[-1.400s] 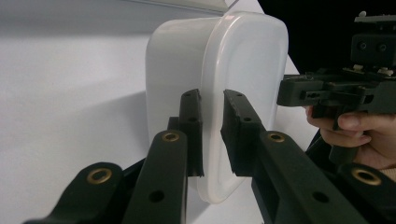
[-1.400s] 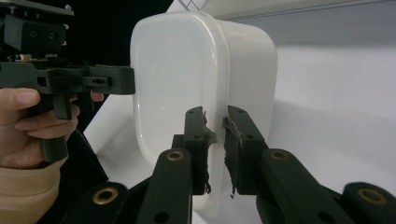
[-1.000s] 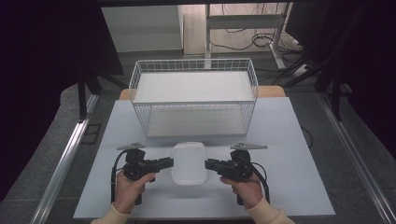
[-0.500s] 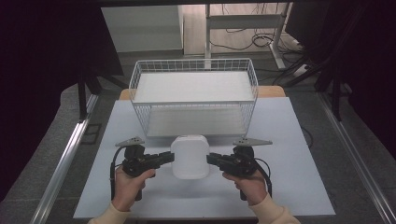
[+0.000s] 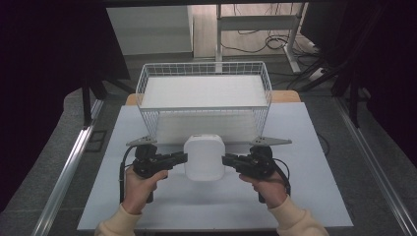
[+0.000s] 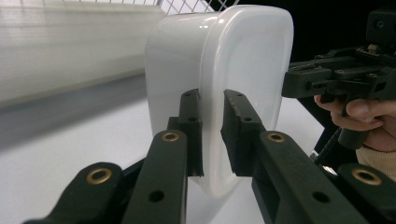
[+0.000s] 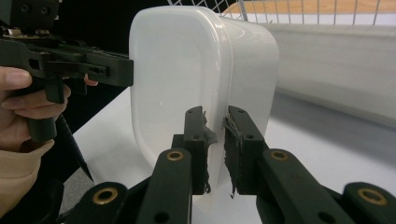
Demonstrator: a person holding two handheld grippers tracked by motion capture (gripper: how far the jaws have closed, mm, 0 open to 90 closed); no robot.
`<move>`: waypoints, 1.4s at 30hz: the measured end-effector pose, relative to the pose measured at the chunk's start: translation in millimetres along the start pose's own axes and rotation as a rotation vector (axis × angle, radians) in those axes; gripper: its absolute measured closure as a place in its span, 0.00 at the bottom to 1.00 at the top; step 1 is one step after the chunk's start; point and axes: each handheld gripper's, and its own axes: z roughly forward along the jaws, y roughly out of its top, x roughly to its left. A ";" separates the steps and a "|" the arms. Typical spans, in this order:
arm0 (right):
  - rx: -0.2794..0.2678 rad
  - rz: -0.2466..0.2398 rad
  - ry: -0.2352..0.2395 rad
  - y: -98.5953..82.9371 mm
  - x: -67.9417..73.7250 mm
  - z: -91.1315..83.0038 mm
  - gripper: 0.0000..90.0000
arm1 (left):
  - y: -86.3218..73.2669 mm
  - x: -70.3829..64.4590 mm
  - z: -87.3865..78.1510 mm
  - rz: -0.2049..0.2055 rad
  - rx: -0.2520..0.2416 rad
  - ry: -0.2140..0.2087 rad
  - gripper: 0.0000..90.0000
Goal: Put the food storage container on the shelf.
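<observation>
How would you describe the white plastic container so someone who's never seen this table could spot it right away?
Start at the white wire basket at the table's far side. Just in front of it, the white container is held by its rim between the left gripper and right gripper. It is solid, smooth and round-cornered, unlike the open mesh.

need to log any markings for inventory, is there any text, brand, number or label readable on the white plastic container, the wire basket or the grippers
No readable text anywhere.
White plastic lidded container: plain and unmarked in the high view and both gripper views.
White wire mesh basket: no tag or label visible.
Left gripper and right gripper, both black: only brass rivets and holes, no print.
White tabletop: no markings.
</observation>
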 end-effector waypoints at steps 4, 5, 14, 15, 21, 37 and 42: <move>-0.008 -0.006 -0.003 7.5 -1.5 -3.9 0.88 | 9.3 -1.4 1.4 0.005 -0.002 -0.002 0.88; -0.009 -0.007 -0.003 9.3 -2.1 -4.4 0.88 | 12.2 -2.0 1.7 0.010 -0.004 0.000 0.88; -0.025 -0.032 -0.006 33.8 -2.2 -9.0 0.88 | 36.5 -3.5 -3.1 0.025 -0.024 -0.007 0.88; -0.028 -0.038 -0.006 37.1 -2.2 -9.2 0.88 | 39.4 -3.3 -3.9 0.025 -0.026 -0.008 0.88; -0.025 -0.060 -0.010 57.2 -1.7 -9.2 0.87 | 58.1 -4.6 -8.4 0.047 -0.038 0.006 0.88; -0.055 -0.089 0.004 102.2 -8.5 -12.7 0.88 | 104.1 -3.7 -11.4 0.065 -0.054 0.002 0.87; -0.056 -0.090 0.005 115.3 -12.1 -13.7 0.88 | 116.8 -3.6 -11.3 0.066 -0.059 0.005 0.87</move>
